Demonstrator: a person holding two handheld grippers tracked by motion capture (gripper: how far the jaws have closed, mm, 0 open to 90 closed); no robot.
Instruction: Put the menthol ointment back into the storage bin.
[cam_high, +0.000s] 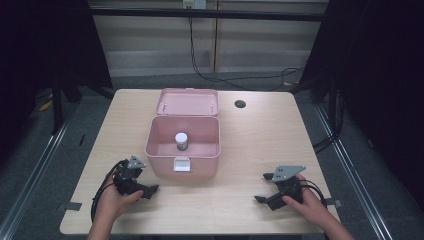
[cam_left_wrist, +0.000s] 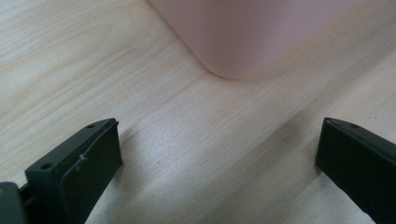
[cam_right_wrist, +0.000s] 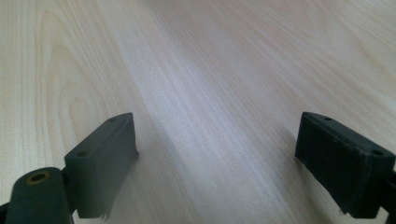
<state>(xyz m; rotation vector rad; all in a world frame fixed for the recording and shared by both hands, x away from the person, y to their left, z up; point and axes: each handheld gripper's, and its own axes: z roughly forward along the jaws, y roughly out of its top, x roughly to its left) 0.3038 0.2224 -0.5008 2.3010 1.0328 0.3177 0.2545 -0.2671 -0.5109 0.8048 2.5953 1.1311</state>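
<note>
Two grippers rest low on the wooden surface (cam_high: 250, 140), one at each side of the lower part of the high view, and both have their jaws wide apart with nothing between them. The left gripper (cam_high: 147, 191) lies just beside the front left corner of the pink box (cam_high: 182, 145); the right gripper (cam_high: 266, 187) is well apart from it. The box stands in the middle of the frame with its lid (cam_high: 187, 101) open at the back, and a small jar (cam_high: 181, 141) with a white cap stands upright inside. If the left gripper moves forward carelessly, I think it can push the light box and tip the jar. The label of the jar is too small to read, and the latch (cam_high: 182, 164) is hard to make out.
</note>
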